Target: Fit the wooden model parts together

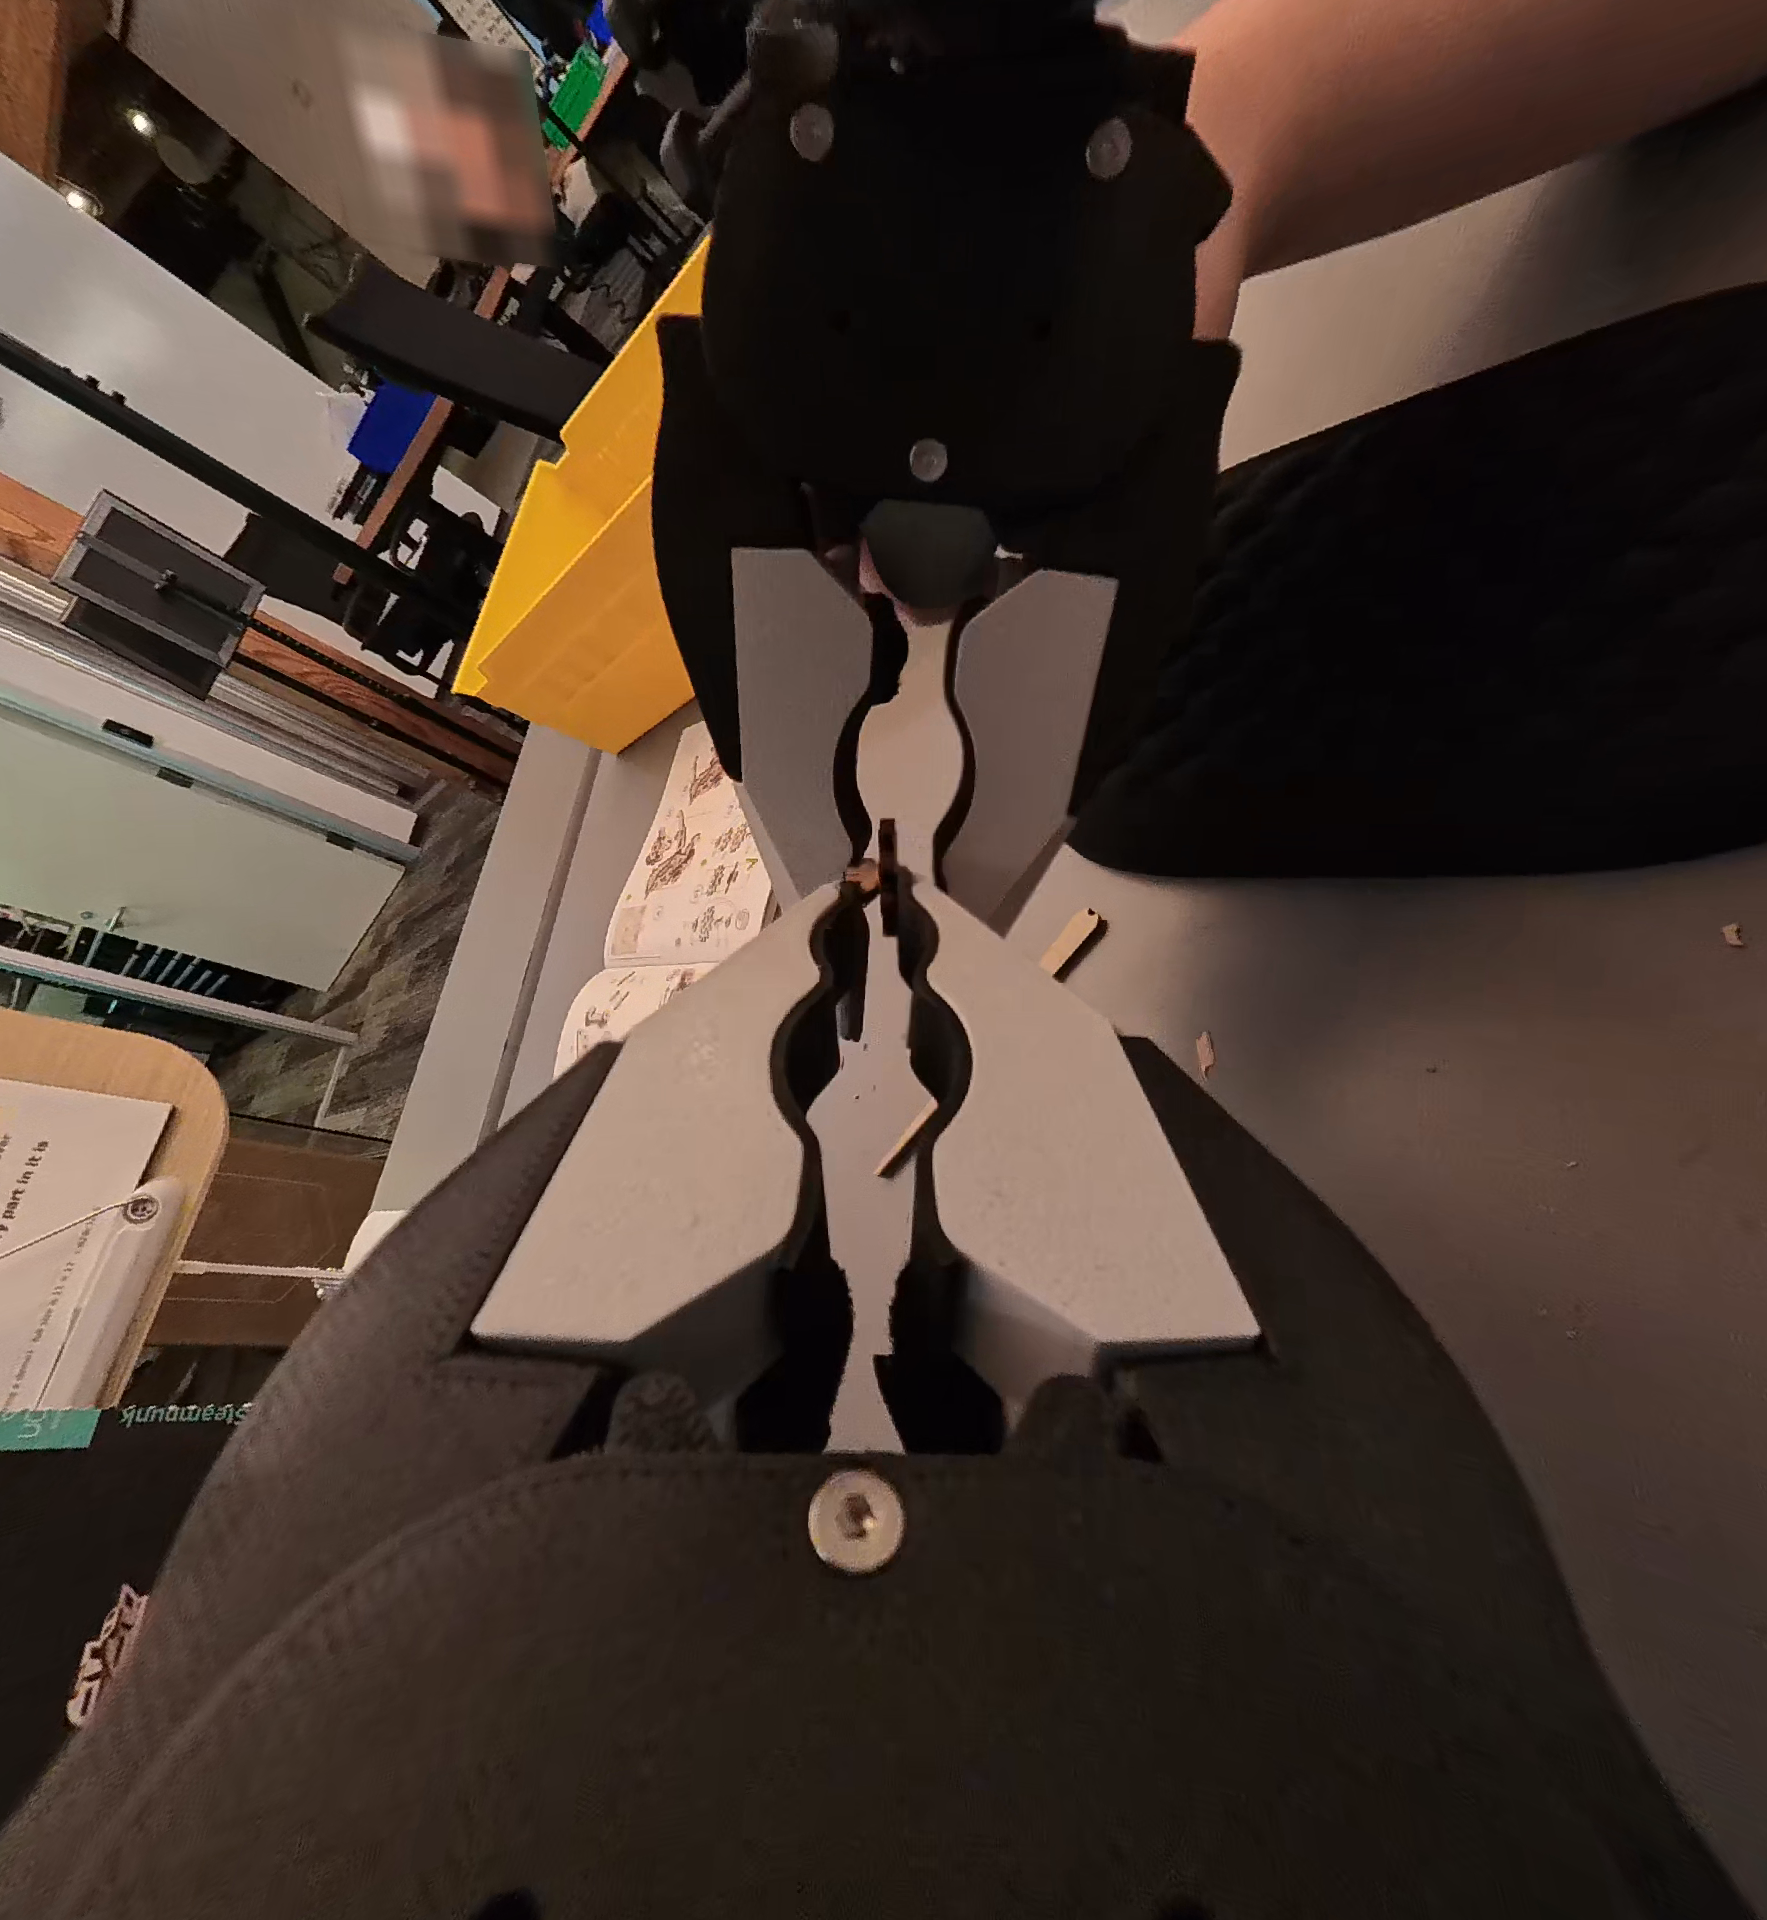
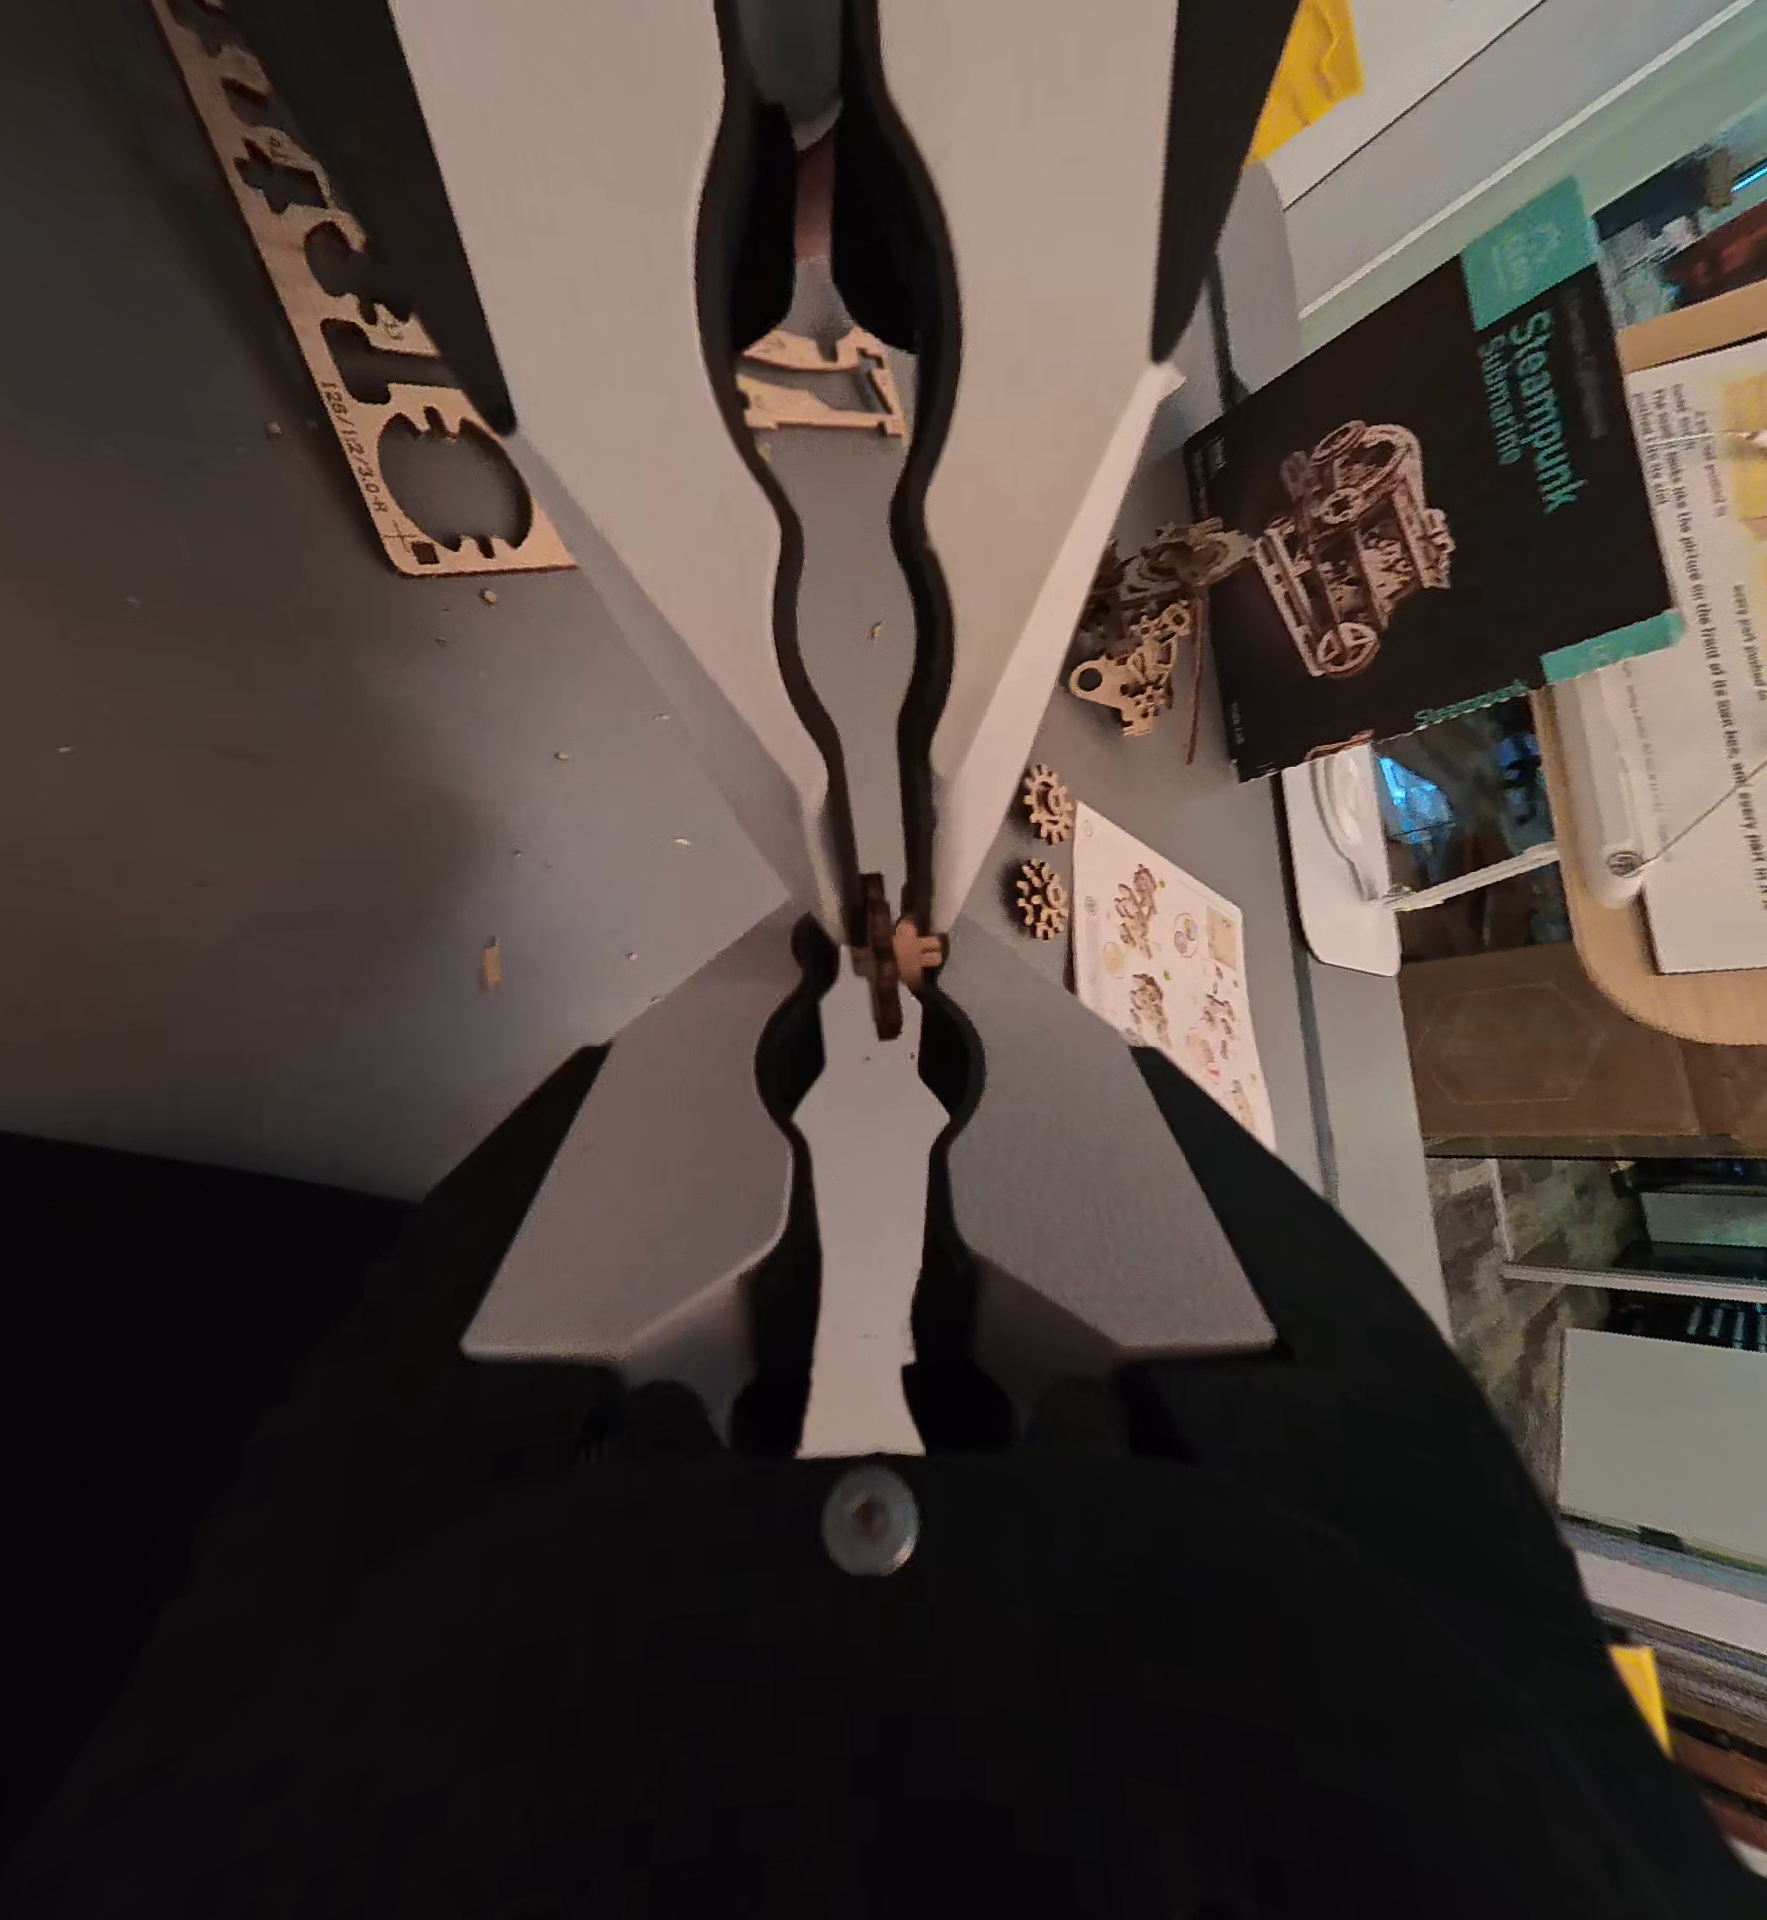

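Observation:
My two grippers meet tip to tip above the grey table (image 2: pixel 235 779). My right gripper (image 2: pixel 881 966) is shut on a small dark wooden gear (image 2: pixel 879 997), seen edge-on. My left gripper (image 1: pixel 866 902) is shut on a small pale wooden peg piece (image 1: pixel 861 881). The peg touches the side of the gear (image 1: pixel 887 868). In the right wrist view the left gripper (image 2: pixel 884 883) comes down from the top with the peg (image 2: pixel 915 948) at its tips. In the left wrist view the right gripper (image 1: pixel 894 844) comes from above.
A cut-out wooden sheet (image 2: pixel 380 343), two loose gears (image 2: pixel 1045 800), a half-built model (image 2: pixel 1139 634), a dark box (image 2: pixel 1419 520) and an instruction leaflet (image 2: pixel 1170 966) lie on the table. A yellow bin (image 1: pixel 588 582), a black pad (image 1: pixel 1481 623) and a wood strip (image 1: pixel 1071 940) are nearby. Spacing between my two grippers at the tips: around 5 cm.

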Motion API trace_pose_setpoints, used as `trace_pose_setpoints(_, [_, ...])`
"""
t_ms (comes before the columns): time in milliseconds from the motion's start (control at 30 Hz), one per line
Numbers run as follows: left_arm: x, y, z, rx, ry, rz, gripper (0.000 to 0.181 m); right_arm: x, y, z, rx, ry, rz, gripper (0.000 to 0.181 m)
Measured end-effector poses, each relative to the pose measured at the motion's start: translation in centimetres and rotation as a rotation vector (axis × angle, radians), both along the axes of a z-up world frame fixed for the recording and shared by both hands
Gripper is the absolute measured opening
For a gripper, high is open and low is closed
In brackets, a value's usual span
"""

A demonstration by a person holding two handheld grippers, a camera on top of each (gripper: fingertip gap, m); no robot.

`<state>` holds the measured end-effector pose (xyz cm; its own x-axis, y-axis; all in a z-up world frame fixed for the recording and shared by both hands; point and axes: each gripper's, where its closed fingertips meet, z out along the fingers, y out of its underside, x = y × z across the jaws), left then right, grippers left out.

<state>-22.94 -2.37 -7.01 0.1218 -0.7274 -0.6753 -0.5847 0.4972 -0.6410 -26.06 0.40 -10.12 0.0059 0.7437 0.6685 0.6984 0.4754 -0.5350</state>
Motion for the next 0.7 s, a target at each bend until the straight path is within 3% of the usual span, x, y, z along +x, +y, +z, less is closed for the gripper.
trace_pose_setpoints(233, [0.05,-0.11,-0.16,-0.021,0.0,-0.011,0.005,0.13,0.1,-0.18,-0.031,-0.013,-0.034,0.003])
trace_pose_setpoints(700, [0.04,0.05,-0.18,-0.019,-0.009,-0.003,0.005,-0.13,0.54,-0.2,-0.036,0.013,-0.063,0.006])
